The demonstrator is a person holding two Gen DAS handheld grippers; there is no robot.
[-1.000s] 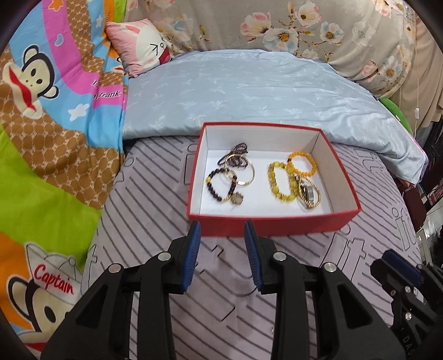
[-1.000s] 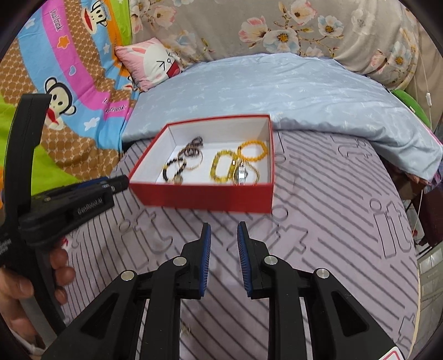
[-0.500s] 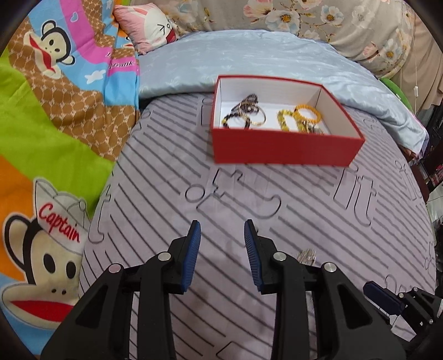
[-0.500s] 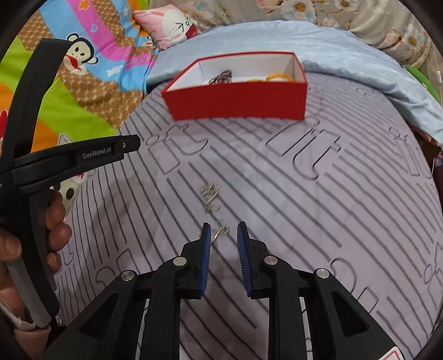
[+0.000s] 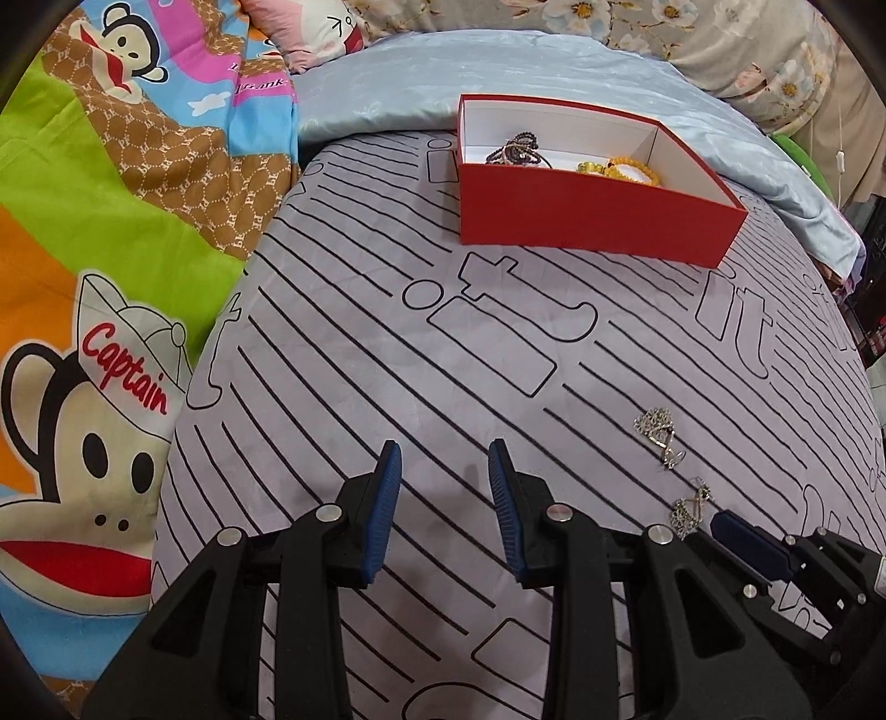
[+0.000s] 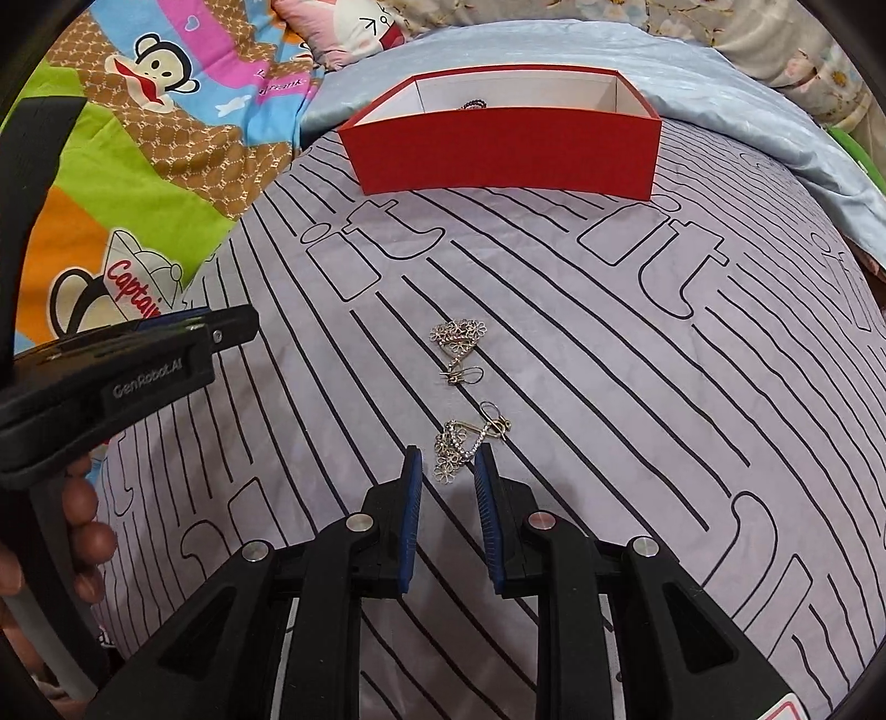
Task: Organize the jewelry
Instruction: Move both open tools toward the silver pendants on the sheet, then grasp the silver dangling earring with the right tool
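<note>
A red box (image 5: pixel 587 207) (image 6: pixel 498 149) with a white inside stands far off on the lilac striped sheet. It holds dark bead bracelets (image 5: pixel 518 149) and yellow ones (image 5: pixel 631 166). Two silver flower earrings lie on the sheet: a far earring (image 6: pixel 457 340) (image 5: pixel 659 435) and a near earring (image 6: pixel 465 437) (image 5: pixel 689 507). My right gripper (image 6: pixel 447 451) is open and low over the sheet. The near earring's lower end lies between its blue pads, untouched. My left gripper (image 5: pixel 443 446) is open over bare sheet, left of the earrings, with nothing between its fingers.
A cartoon monkey blanket (image 5: pixel 111 232) covers the left side. A pale blue quilt (image 5: pixel 554 66) and a pink pillow (image 5: pixel 315 27) lie behind the box. A hand (image 6: pixel 83 531) holds the left gripper's handle at the left edge of the right wrist view.
Both grippers have drawn back from the red box and sunk toward the sheet. The earrings have come into view, and the right gripper's tips now flank the near one.
</note>
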